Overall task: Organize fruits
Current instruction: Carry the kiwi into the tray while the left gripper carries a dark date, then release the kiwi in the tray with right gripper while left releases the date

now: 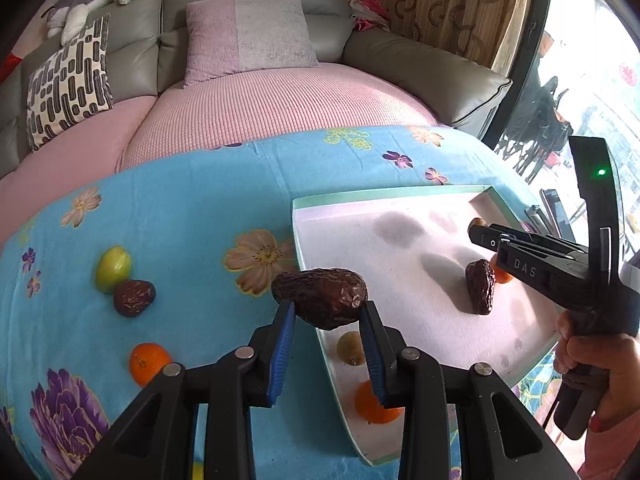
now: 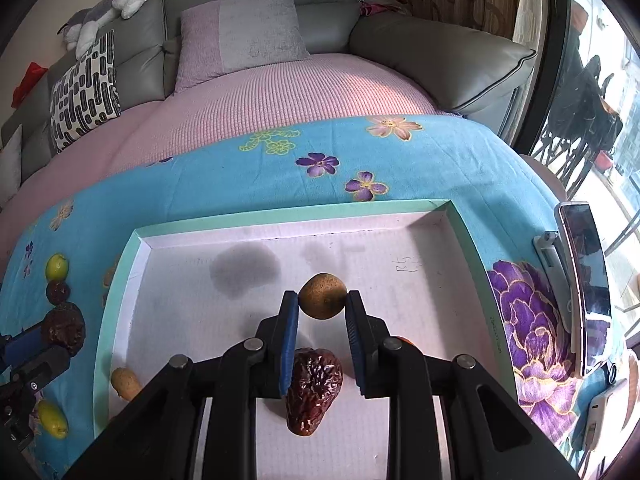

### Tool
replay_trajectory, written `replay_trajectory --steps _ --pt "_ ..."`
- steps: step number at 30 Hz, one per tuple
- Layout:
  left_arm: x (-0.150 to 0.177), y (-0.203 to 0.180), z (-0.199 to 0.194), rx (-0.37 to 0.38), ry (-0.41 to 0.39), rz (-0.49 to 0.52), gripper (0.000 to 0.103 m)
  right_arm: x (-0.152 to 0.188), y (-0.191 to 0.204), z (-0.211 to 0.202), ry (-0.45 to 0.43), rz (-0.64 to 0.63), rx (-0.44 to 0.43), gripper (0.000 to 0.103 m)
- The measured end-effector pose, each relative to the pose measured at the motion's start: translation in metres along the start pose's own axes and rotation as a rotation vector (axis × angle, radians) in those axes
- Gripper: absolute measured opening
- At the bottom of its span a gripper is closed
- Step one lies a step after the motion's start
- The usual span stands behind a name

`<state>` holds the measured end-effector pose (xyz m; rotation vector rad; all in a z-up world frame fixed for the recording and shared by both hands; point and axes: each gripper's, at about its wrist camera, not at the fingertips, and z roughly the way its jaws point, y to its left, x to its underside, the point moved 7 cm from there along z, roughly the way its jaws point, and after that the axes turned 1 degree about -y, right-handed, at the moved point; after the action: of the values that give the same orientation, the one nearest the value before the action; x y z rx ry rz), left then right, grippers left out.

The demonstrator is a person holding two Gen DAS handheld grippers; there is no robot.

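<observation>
My left gripper (image 1: 327,309) is shut on a dark wrinkled date (image 1: 320,298), held above the left rim of the mint-edged white tray (image 1: 304,240). My right gripper (image 2: 322,300) is shut on a round tan fruit (image 2: 323,296) over the middle of the tray (image 2: 116,300). Under the right gripper another date (image 2: 314,388) lies on the tray floor. In the left wrist view the tray also holds a small brownish fruit (image 1: 350,348) and an orange (image 1: 374,404). Loose on the blue cloth lie a green fruit (image 1: 113,269), a date (image 1: 134,297) and an orange (image 1: 148,362).
A flowered blue cloth (image 1: 180,220) covers the table. Behind it stands a grey sofa (image 2: 440,52) with pink covers and cushions. A phone on a stand (image 2: 580,288) sits right of the tray. A yellow-green fruit (image 2: 52,418) lies left of the tray.
</observation>
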<state>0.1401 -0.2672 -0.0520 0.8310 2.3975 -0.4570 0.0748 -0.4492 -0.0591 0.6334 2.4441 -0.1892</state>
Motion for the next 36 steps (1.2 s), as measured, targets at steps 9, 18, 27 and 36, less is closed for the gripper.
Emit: replay_trajectory --steps 9,18,27,36 --pt "-0.006 -0.032 0.045 -0.016 0.073 0.076 0.035 0.003 -0.018 0.013 0.031 0.025 0.016 0.025" --pt "0.004 -0.037 0.064 -0.036 0.121 0.089 0.034 0.008 -0.019 0.021 0.060 0.012 0.022 0.025" --pt "0.007 -0.039 0.064 -0.043 0.132 0.093 0.034 0.007 -0.019 0.020 0.064 0.007 0.030 0.025" --pt "0.004 -0.041 0.047 -0.041 0.123 0.101 0.035 0.001 -0.020 0.006 0.049 -0.003 0.053 0.036"
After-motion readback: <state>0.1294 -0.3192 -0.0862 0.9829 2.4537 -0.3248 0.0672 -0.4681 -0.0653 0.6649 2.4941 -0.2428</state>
